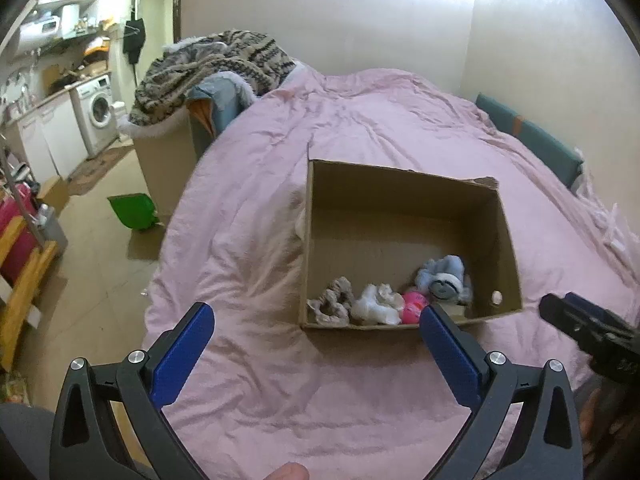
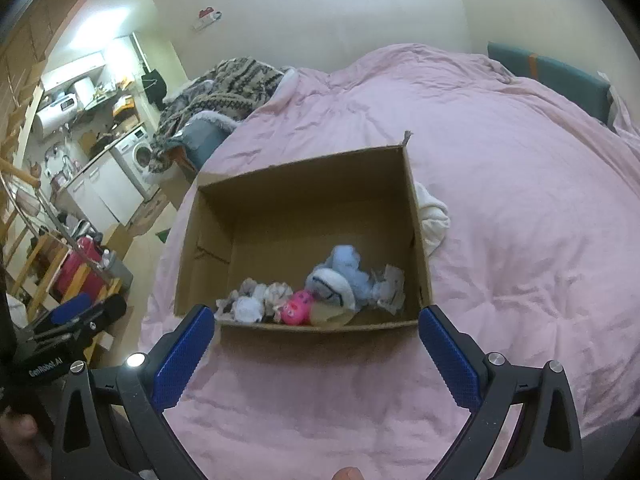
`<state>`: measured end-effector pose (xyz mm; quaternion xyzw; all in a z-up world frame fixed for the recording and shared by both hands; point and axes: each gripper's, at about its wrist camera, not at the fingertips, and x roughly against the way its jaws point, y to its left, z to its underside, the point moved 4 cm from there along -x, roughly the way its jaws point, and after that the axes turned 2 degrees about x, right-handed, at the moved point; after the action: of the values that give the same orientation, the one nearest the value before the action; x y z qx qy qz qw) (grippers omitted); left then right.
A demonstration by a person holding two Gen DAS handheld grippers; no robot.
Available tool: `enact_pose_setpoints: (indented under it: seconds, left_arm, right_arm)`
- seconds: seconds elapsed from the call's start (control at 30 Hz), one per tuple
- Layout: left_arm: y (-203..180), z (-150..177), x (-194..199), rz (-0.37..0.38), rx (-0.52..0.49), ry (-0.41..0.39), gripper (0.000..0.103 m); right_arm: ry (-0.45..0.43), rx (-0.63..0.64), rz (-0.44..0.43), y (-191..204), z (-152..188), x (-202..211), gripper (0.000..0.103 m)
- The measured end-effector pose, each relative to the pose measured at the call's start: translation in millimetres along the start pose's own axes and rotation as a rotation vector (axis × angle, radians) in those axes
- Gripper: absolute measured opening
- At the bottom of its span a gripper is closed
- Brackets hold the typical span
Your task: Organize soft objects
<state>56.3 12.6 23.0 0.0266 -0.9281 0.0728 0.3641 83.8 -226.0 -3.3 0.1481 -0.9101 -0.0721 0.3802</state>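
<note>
The left gripper [image 1: 316,316] and right gripper [image 2: 316,318] are both spread wide and hold nothing, poised above the pink quilt [image 1: 360,128]. The box [image 2: 418,216] sits on the quilt. Its near end contains the soft items: blue plush [image 2: 340,276], pink toy [image 2: 297,307], white sock [image 1: 374,304] (bunched). A white cloth [image 2: 434,218] lies beside the box.

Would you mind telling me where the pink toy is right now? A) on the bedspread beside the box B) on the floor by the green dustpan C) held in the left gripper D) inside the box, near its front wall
D: the pink toy lies on the floor of the cardboard box, close to the front wall, between the white soft item and the blue plush; both grippers are open and hold nothing.
</note>
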Motion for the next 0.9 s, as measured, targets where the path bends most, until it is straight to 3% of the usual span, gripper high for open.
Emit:
enact_pose_setpoints:
  seconds: [0.13, 0.9]
  left_arm:
    - [1.5, 5.7, 4.6, -0.034, -0.001, -0.019, 0.102]
    - [-0.5, 12.1, -12.5, -0.019, 0.007, 0.013, 0.102]
  right_arm:
    - [-0.002, 0.021, 0.016, 5.0, 8.2, 0.2, 0.103]
    - [0.032, 0.070, 0.090, 10.5, 13.3, -24.0, 0.103]
